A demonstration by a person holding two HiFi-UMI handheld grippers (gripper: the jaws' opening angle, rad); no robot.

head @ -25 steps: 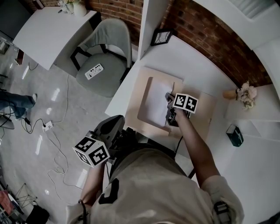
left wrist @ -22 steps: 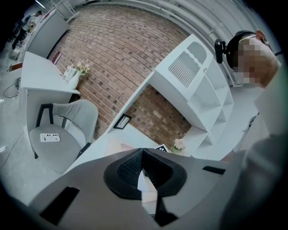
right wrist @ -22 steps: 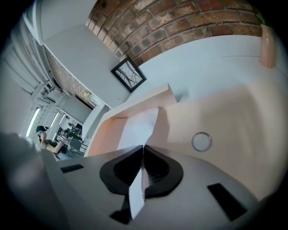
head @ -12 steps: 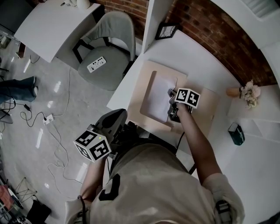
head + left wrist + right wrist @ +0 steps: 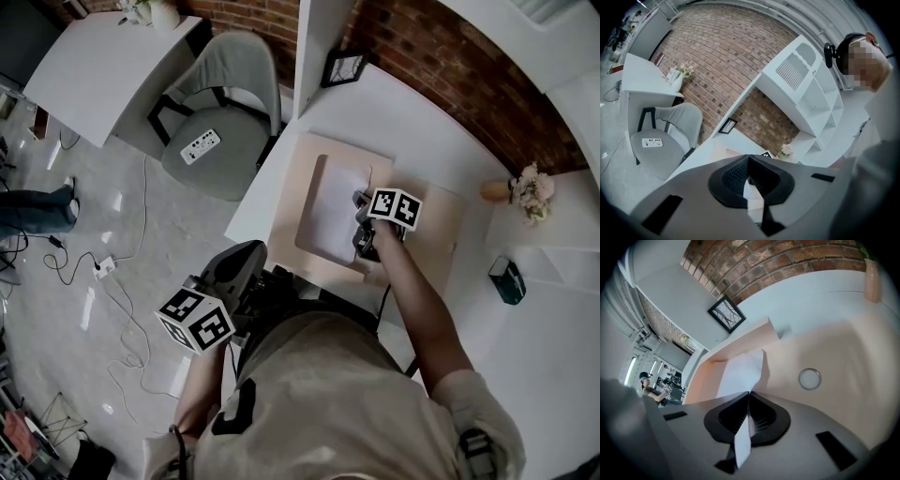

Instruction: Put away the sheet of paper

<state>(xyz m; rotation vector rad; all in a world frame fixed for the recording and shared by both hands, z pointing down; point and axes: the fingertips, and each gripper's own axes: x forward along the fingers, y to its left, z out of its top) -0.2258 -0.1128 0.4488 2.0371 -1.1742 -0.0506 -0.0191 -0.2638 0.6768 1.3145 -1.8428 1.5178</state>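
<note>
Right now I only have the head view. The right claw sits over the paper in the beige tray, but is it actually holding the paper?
Observer: Yes. In the right gripper view the right claw is shut on the sheet of paper, and the paper's edge runs between the jaws.
Reviewer: And the left claw?
Observer: The left gripper view shows the left claw shut with nothing in it.
Reviewer: Is anything near the paper that I'm missing?
Observer: A small round ring shows on the beige tray, to the paper's right and apart from it.
</note>
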